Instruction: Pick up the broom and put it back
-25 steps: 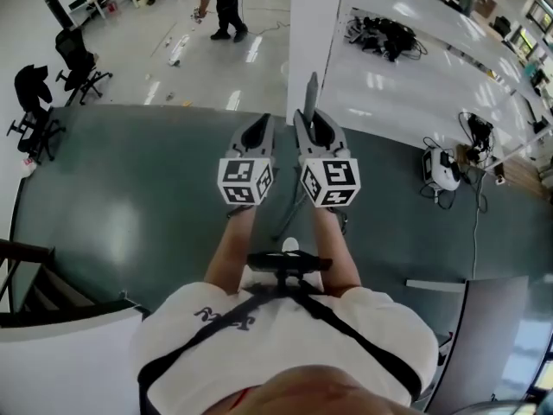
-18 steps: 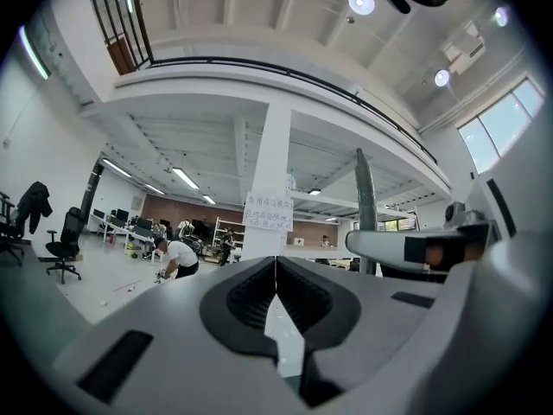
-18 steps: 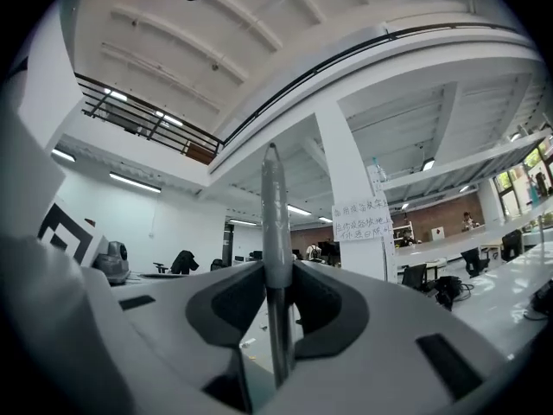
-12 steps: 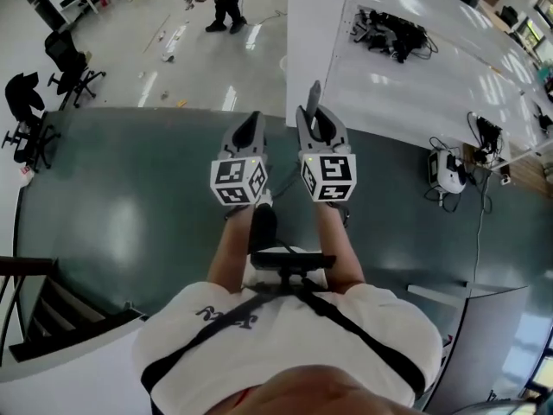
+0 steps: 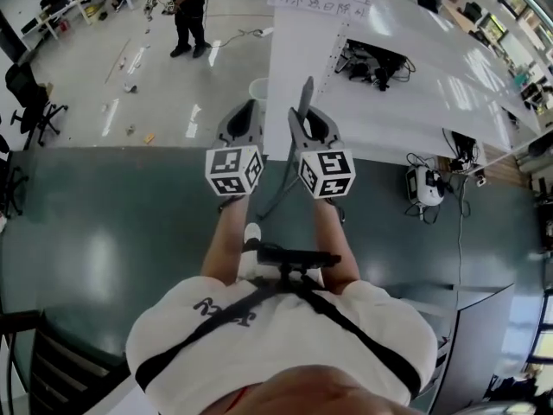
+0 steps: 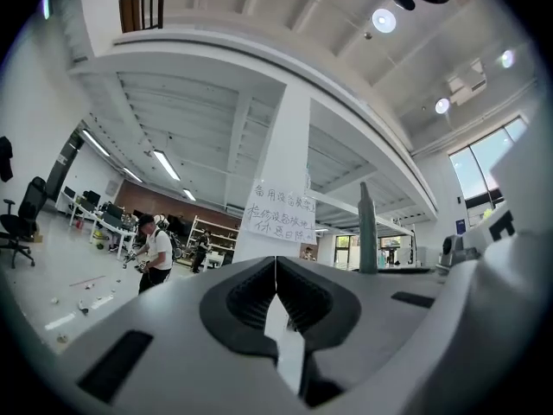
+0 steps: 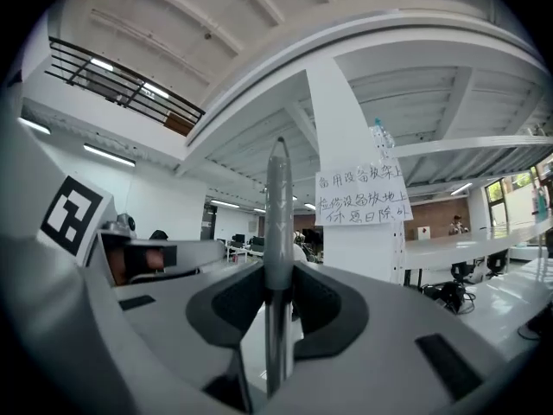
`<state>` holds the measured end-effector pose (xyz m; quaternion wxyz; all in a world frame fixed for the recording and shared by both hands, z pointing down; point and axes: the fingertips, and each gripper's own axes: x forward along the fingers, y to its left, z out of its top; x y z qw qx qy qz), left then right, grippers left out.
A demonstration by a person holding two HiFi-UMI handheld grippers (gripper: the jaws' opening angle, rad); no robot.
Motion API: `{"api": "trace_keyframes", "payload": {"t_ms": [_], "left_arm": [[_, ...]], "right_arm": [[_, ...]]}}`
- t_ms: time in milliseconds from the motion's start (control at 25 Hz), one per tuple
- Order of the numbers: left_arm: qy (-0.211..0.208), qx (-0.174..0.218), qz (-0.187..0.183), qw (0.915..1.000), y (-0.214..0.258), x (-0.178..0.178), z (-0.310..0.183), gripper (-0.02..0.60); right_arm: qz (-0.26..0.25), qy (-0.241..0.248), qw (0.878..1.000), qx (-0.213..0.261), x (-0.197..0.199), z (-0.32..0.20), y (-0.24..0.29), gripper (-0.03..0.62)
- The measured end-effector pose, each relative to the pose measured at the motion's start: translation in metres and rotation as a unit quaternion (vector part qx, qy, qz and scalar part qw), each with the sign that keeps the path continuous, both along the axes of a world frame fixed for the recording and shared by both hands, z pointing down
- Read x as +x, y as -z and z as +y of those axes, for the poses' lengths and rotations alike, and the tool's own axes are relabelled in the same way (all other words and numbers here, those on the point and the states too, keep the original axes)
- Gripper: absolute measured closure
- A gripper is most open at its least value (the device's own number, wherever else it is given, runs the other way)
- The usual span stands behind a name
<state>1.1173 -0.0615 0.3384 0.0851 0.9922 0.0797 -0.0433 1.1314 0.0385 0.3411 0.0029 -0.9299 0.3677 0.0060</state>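
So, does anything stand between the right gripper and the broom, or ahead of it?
Nothing between them: the right gripper has its jaws shut on the broom handle. A white pillar stands straight ahead; the broom's place isn't in view.

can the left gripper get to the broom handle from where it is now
Probably yes. The left gripper is right beside the right gripper, which is clamped on the broom handle, and nothing shows between them. Its jaws are shut, though, so it would have to open first.
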Motion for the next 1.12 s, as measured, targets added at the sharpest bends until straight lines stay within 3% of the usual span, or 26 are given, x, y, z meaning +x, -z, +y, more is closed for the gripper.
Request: {"api": "trace_keyframes", "payload": {"t_ms": [360,640,880,1120], "left_arm": [[-0.058,0.002,-0.041,0.9975,-0.039,0.083,-0.037,0.569],[-0.076,0.001,-0.083,0.9936,-0.085,0.124,-0.039,0.569],[-0.065,-0.009,-0.13,0.9894,-0.13,0.15,-0.046,0.569],[-0.06,-0.011,-0.191,0.9796,-0.185,0.156,-0.049,0.569]], "right_arm": [[-0.075,-0.064,0.993,-0.069,0.087,-0.039,-0.064,0.493],[-0.137,-0.057,0.986,-0.079,0.128,-0.058,-0.13,0.494],[-0.168,-0.04,0.982,-0.076,0.158,-0.071,-0.172,0.494],[-0.211,-0.04,0.974,-0.074,0.165,-0.067,-0.22,0.494]]}}
